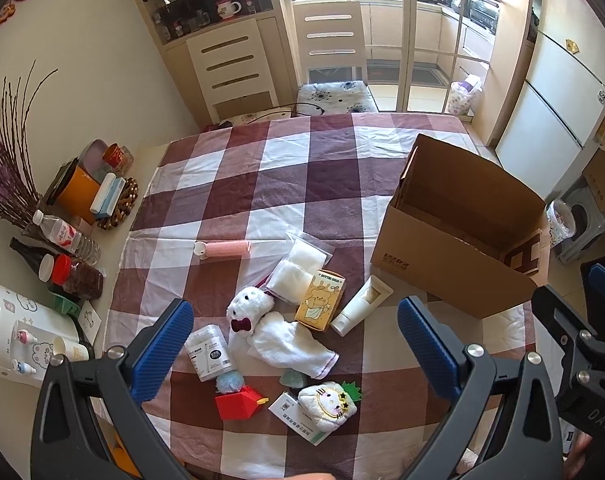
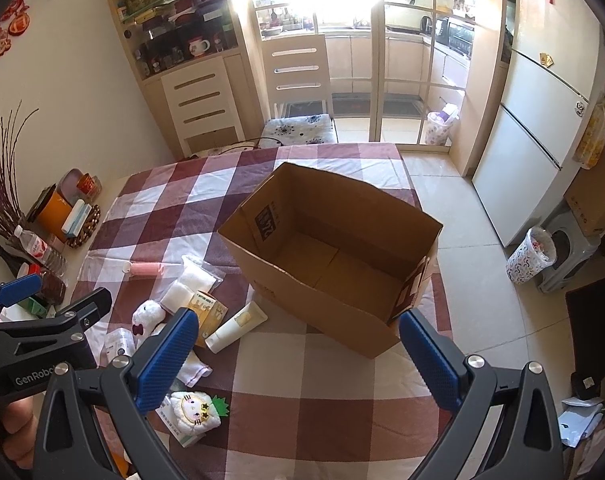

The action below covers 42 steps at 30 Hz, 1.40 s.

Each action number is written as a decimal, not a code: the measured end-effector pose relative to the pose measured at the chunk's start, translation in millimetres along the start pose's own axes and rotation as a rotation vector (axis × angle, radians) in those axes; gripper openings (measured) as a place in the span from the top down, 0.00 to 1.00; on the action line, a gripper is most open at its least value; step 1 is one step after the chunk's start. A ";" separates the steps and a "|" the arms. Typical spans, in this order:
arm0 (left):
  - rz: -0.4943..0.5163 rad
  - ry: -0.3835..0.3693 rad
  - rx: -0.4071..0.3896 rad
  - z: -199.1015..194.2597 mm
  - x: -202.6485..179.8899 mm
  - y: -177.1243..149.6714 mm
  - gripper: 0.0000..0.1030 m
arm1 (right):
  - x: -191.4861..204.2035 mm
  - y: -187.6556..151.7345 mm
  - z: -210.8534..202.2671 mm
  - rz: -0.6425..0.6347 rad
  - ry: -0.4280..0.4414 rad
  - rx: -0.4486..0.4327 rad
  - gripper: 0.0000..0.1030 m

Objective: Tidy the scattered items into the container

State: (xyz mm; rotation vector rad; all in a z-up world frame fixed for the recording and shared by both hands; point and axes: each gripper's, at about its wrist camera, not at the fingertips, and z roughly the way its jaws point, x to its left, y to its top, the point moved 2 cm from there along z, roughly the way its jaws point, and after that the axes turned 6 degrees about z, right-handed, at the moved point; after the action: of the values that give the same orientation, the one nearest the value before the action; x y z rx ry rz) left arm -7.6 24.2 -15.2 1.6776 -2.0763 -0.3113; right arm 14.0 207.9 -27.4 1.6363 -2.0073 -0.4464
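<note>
Cardboard box (image 2: 334, 252) on the checked tabletop (image 1: 262, 184) looks bare inside, so I judge nothing tidied yet: both my left hand-held gripper (image 1: 295, 350) and right hand-held gripper (image 2: 298, 356) hover spread and unladen, while the scattered items (image 1: 282, 320) lie just beside it.

Open-topped cardboard box (image 2: 330, 256), bare tablecloth (image 2: 302, 392) in front.

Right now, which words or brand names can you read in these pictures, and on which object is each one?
"GenRobo", cut off: left gripper body.
"DAS": right gripper body.
Cardboard box print: unreadable.
Yellow carton, white medicine box: too small.
</note>
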 end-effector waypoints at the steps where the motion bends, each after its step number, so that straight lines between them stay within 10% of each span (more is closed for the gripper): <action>1: 0.003 0.001 -0.002 -0.5 -1.7 0.9 0.00 | -1.8 0.8 -0.4 0.002 0.000 -0.003 0.00; 42: -0.036 0.012 0.046 9.3 -1.1 -12.0 0.00 | -2.9 -3.5 15.1 -0.039 0.072 0.005 0.00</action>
State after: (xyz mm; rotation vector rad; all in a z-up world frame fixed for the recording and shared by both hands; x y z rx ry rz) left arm -1.5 21.4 -28.8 1.7406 -2.0613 -0.2653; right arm 8.6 209.1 -42.2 1.6727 -1.9283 -0.3912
